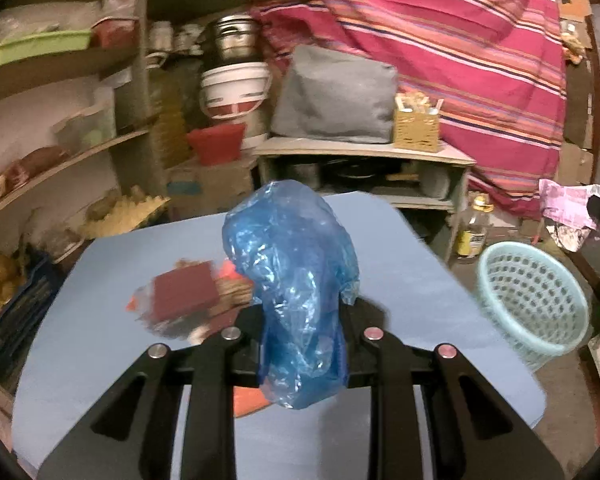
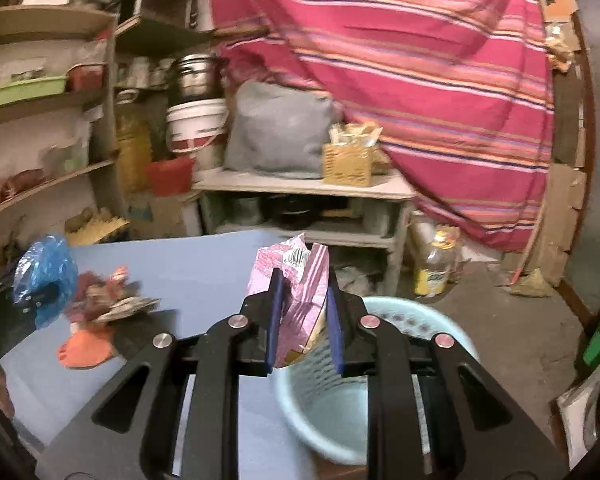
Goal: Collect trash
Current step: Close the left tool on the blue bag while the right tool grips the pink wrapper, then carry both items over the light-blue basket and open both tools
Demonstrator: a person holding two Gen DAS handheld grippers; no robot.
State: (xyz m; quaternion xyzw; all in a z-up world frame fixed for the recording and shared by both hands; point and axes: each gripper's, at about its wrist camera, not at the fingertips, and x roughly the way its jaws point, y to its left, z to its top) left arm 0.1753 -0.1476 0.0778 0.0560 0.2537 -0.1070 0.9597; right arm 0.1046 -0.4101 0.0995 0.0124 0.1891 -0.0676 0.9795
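my left gripper [image 1: 300, 320] is above the blue table [image 1: 400, 248], and its 2 fingers are closed tight on a blue plastic bag [image 1: 296, 280]. the bag is thin, shiny and very wrinkled; it swells up over the fingers and hides them almost fully. behind it, on the table, lies a small pile of trash [image 1: 188, 300]: a dark red flat piece, some brownish scraps and orange bits, all blurred. around the pile the table top is smooth and bare, with free room up to its far edge and its right edge.

my right gripper [image 2: 302, 312] is past the right edge of the table, over the basket [image 2: 440, 324]. its 2 blue pads [image 2: 275, 320] stand narrowly apart and press a pink wrapper [image 2: 300, 280] between them. the wrapper is crumpled foil-like material with a white barcode patch on top and a yellow part at the bottom, and it hangs above the open mouth of the basket. the basket is pale blue plastic, round, with many small holes in the wall, and it stands on the grey floor just beside the table. in the right wrist view, the left gripper with the bag is at the far left, well apart from the right one.

behind the table is a low shelf [image 1: 360, 152], and a striped red cloth [image 1: 440, 40] hangs down at the right.
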